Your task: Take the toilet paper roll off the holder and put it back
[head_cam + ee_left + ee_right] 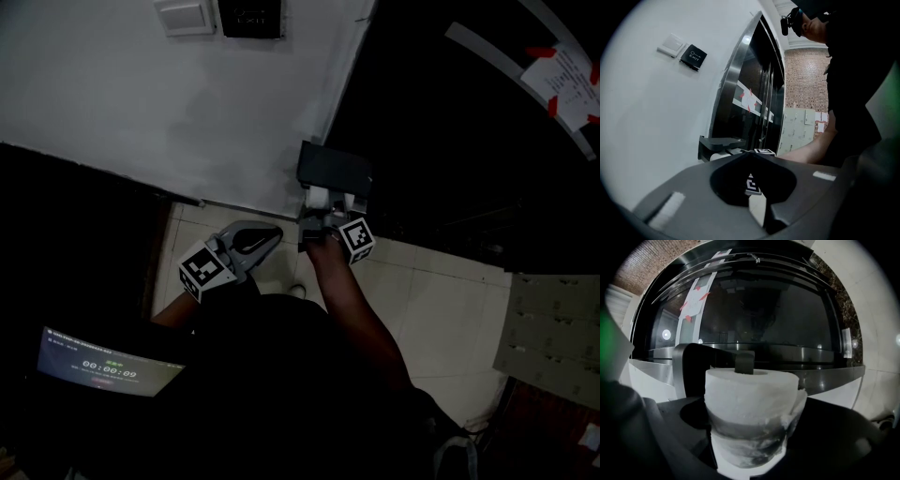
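One roll (751, 399) — core apparently toward holder (745, 363)

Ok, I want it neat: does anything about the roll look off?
The toilet paper roll, between the right tongs, looks rumpled: a loose ragged flap sticks out on its right side.

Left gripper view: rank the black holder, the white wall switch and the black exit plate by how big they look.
Largest: black holder, though it also sits nearest the camera.
Then white wall switch and black exit plate: about alike, so I won't rank them.
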Demonstrator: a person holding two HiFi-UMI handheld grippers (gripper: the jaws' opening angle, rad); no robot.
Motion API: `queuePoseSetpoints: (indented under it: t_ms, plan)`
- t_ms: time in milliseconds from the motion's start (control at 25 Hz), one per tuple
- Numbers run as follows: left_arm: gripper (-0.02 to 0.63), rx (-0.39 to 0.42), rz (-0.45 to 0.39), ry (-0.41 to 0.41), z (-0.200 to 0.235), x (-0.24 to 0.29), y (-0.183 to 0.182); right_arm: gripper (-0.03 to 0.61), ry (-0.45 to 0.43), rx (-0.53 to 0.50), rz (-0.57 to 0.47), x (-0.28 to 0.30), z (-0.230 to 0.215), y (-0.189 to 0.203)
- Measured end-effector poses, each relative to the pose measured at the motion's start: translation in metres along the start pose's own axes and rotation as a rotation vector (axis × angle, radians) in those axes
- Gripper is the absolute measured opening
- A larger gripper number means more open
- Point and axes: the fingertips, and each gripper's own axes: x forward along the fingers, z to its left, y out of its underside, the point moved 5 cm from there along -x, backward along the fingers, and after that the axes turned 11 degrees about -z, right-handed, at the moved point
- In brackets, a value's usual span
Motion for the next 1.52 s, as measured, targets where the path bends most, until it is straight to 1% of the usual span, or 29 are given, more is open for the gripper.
queuePoseSetpoints:
  t_ms: [160, 400, 560, 760, 920, 1000, 1160, 1240, 1280, 1320, 1360, 1400, 1440, 1480, 1520]
  plan:
    - [0.005, 0.002, 0.005, 0.000, 0.001, 0.001, -0.001, 0.463, -0.004, 0.003, 0.005, 0.001, 0.001, 0.002]
    - [0.005, -0.003, 0.005, -0.001, 0.000, 0.001, -0.002, 0.466, -0.052, -0.007, 0.039, 0.000, -0.001, 0.007]
    - [0.005, -0.002, 0.002, 0.004, 0.001, 0.003, -0.003, 0.472, -0.046, -0.017, 0.070, -0.010, 0.000, 0.007]
    - [0.005, -0.014, 0.003, 0.002, -0.001, 0.002, -0.004, 0.472, -0.045, 0.001, 0.127, -0.036, -0.010, 0.010]
    - [0.005, -0.017, 0.002, 0.009, -0.003, 0.005, -0.003, 0.472, -0.029, -0.020, 0.178, -0.065, -0.007, 0.009]
    - [0.005, -0.011, -0.002, 0.013, -0.003, 0.006, -0.001, 0.472, -0.029, -0.007, 0.206, -0.082, -0.005, 0.008]
    - [0.005, -0.007, -0.004, 0.020, -0.007, 0.010, -0.001, 0.472, -0.016, 0.030, 0.206, -0.112, -0.003, -0.004]
    - [0.005, -0.007, -0.003, 0.019, -0.007, 0.010, 0.000, 0.472, -0.026, 0.044, 0.206, -0.117, -0.001, -0.009]
    - [0.005, -0.007, -0.002, 0.019, -0.008, 0.011, 0.001, 0.472, -0.037, 0.034, 0.220, -0.117, 0.000, -0.009]
    - [0.005, -0.007, -0.002, 0.019, -0.008, 0.012, 0.001, 0.472, -0.050, 0.003, 0.242, -0.118, 0.003, -0.010]
    - [0.005, -0.006, -0.001, 0.020, -0.010, 0.012, 0.001, 0.472, -0.058, -0.053, 0.265, -0.118, 0.006, -0.011]
    - [0.005, -0.005, 0.001, 0.022, -0.011, 0.013, 0.002, 0.472, -0.057, -0.134, 0.284, -0.120, 0.009, -0.014]
    - [0.005, -0.004, 0.002, 0.024, -0.012, 0.014, 0.002, 0.472, -0.049, -0.233, 0.298, -0.122, 0.013, -0.016]
    - [0.005, -0.004, 0.004, 0.025, -0.013, 0.015, 0.002, 0.472, -0.058, -0.343, 0.311, -0.122, 0.020, -0.018]
    - [0.005, -0.005, 0.005, 0.025, -0.013, 0.015, 0.001, 0.472, -0.105, -0.464, 0.328, -0.120, 0.030, -0.018]
